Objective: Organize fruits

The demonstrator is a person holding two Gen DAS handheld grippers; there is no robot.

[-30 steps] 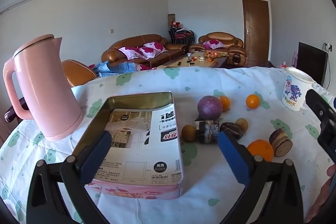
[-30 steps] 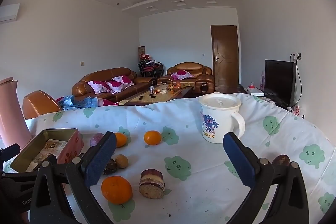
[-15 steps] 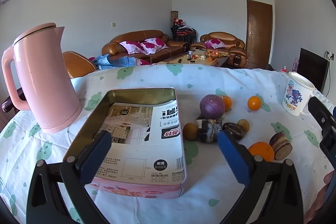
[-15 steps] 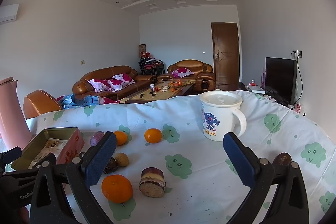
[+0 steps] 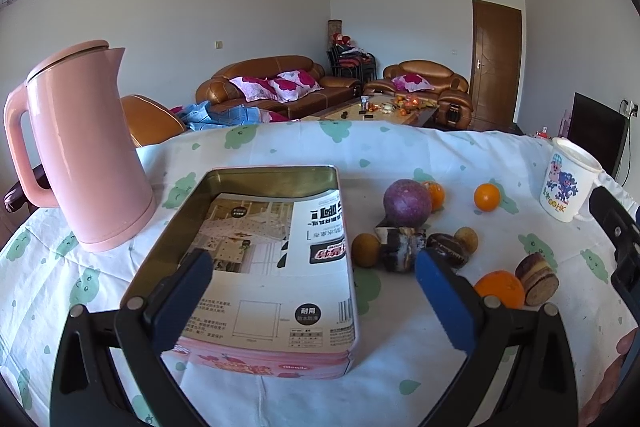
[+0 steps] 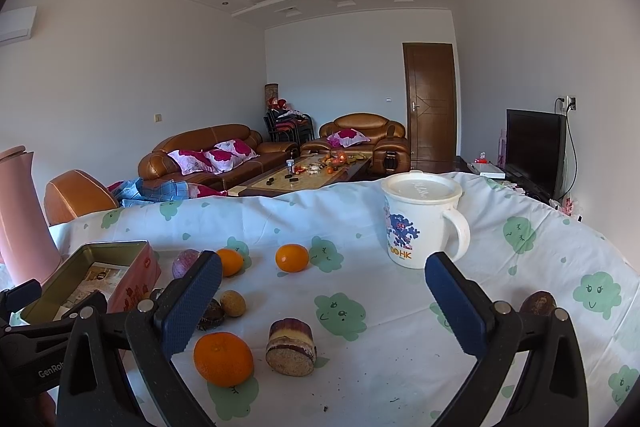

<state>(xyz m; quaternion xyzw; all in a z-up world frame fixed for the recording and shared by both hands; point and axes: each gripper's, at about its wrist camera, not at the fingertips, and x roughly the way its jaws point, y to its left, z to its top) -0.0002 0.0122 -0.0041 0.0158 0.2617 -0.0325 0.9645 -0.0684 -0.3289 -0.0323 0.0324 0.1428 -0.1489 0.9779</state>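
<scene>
While both tools hang empty, left tool (image 5: 314, 277) and right tool (image 6: 322, 301) w/ jaws spread wide, nearest fruit is big orange (image 6: 223, 359) beside cut cane piece (image 6: 291, 347). Farther: purple fruit (image 5: 407, 203), small orange (image 6: 292, 258), loose on counter (image 6: 384, 359). Tin (image 5: 262, 357) holds paper only, no fruit. Risk: round fruit rolls off if nudged; mug (image 6: 420, 223) close by.

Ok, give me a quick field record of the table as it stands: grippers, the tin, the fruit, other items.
left gripper: open, empty, above the tin's near end
right gripper: open, empty, above the cloth
tin: open, only a printed paper sheet inside, no fruit
large orange: on the cloth, beside the cut cane piece
purple fruit: right of the tin
small orange: alone, mid-table
kettle: pink, left of the tin
mug: white, lidded
</scene>
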